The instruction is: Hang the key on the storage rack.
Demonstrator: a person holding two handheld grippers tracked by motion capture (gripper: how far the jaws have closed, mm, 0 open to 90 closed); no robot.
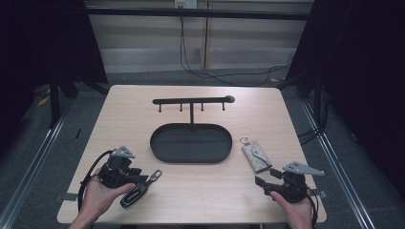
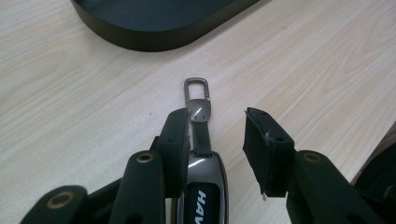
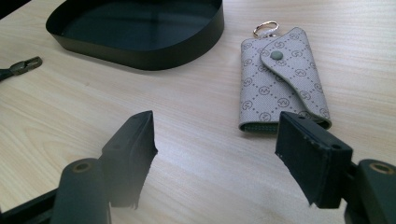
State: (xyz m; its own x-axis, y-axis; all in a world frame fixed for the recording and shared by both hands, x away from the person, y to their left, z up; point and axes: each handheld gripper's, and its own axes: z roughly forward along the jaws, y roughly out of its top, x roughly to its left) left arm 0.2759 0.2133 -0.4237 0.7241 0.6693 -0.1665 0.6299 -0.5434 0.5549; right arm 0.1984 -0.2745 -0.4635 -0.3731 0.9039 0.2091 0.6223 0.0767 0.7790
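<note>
Partly open left gripper [image 2: 217,140] (touching key fob [image 2: 201,186])

A light wooden table [image 1: 200,191] on grey carpet (dark curtains [image 1: 43,43] either side), pale wall behind.

Black oval tray [image 1: 190,143] mid-table [image 1: 143,105], ahead of and between both tongs. T-shaped hook stand [image 1: 192,101] rises from its far rim. Grey patterned key pouch [image 1: 256,155] with ring lies just ahead of the right tongs, right of tray, apart from it.
</note>
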